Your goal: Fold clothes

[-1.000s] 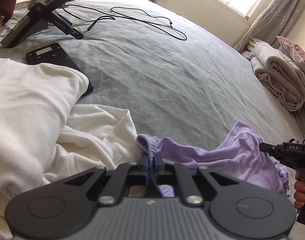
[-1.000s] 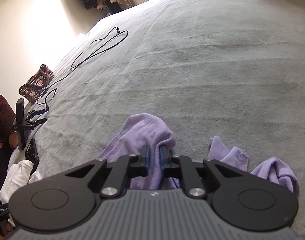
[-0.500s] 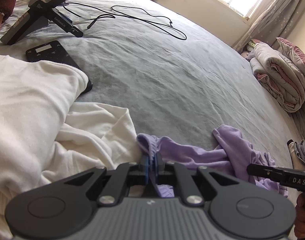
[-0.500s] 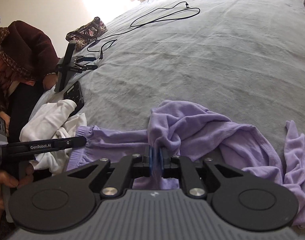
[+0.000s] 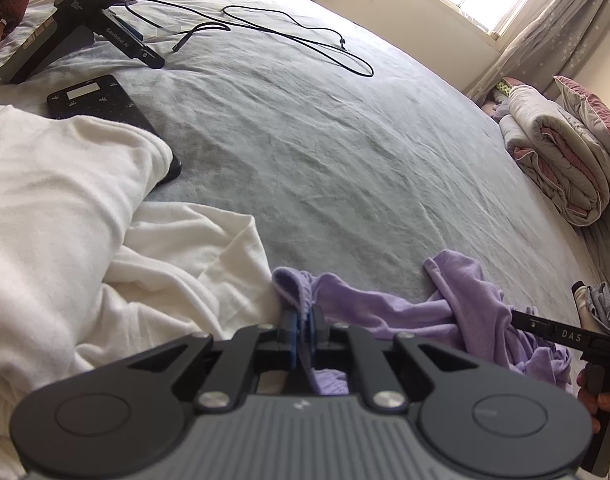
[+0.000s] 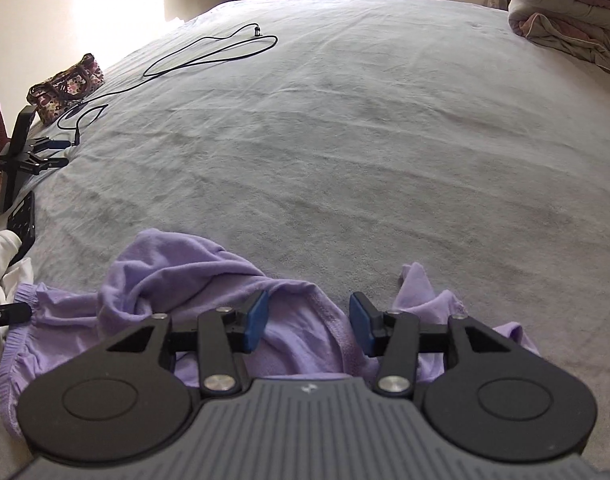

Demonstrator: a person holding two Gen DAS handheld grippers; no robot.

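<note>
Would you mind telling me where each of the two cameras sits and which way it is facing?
Left wrist: on the left gripper, angled down across the grey bed; jaws shut on the purple garment, white clothes alongside; a hand at the right edge.
Right wrist: on the right gripper, angled down; its jaws have just been opening, pads clear of the cloth.
Shared: garment, black cable, folded quilt.

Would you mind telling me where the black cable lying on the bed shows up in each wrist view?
Left wrist view: the black cable loops across the upper middle, beyond the purple garment.
Right wrist view: the cable lies upper left, beside the floral pouch.
Shared landmark: the folded quilt at the bed's far edge.
</note>
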